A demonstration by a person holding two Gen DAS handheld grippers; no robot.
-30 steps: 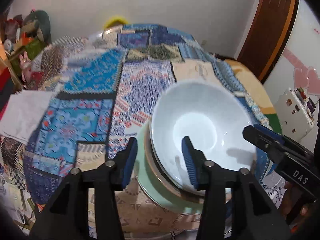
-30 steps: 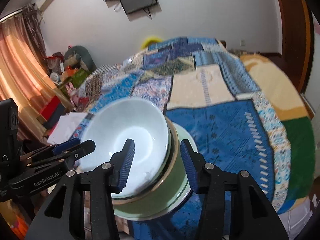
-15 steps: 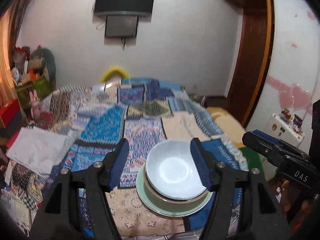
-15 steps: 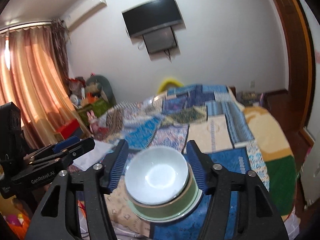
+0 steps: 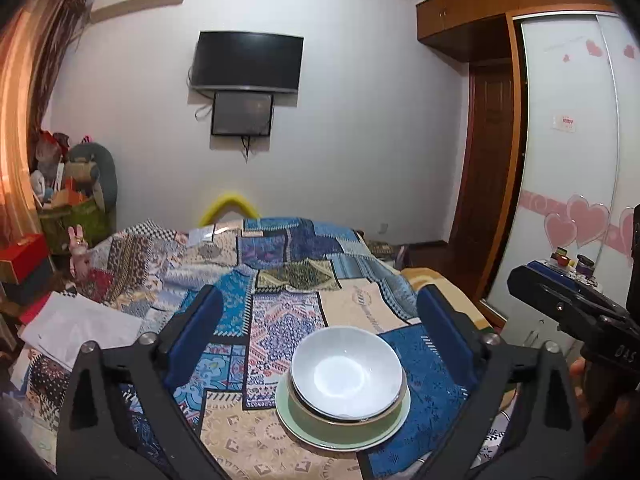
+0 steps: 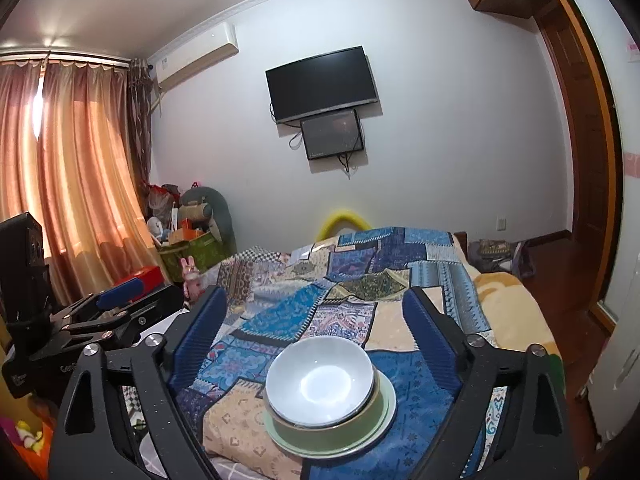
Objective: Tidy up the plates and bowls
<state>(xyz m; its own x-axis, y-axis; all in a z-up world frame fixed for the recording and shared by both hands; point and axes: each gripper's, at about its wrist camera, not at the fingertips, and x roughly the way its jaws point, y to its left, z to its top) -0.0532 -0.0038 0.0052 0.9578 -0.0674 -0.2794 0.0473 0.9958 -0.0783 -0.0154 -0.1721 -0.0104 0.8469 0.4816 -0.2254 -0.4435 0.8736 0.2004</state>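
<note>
Left wrist view: the left gripper (image 5: pixel 316 328) was held with its fingers spread wide and nothing between them, above a patchwork quilt (image 5: pixel 276 280) spread over a bed. A white bowl (image 5: pixel 346 372) was seen nested in a green bowl (image 5: pixel 340 424), which stood on a pale green plate (image 5: pixel 384 438) near the quilt's front edge. The right gripper (image 5: pixel 568 312) was visible at the frame's right side. Right wrist view: the right gripper (image 6: pixel 314 326) was likewise held wide and empty, apart from the same stack: white bowl (image 6: pixel 320 382), green bowl (image 6: pixel 320 436), plate (image 6: pixel 384 412). A television (image 6: pixel 322 84) was mounted on the far wall.
</note>
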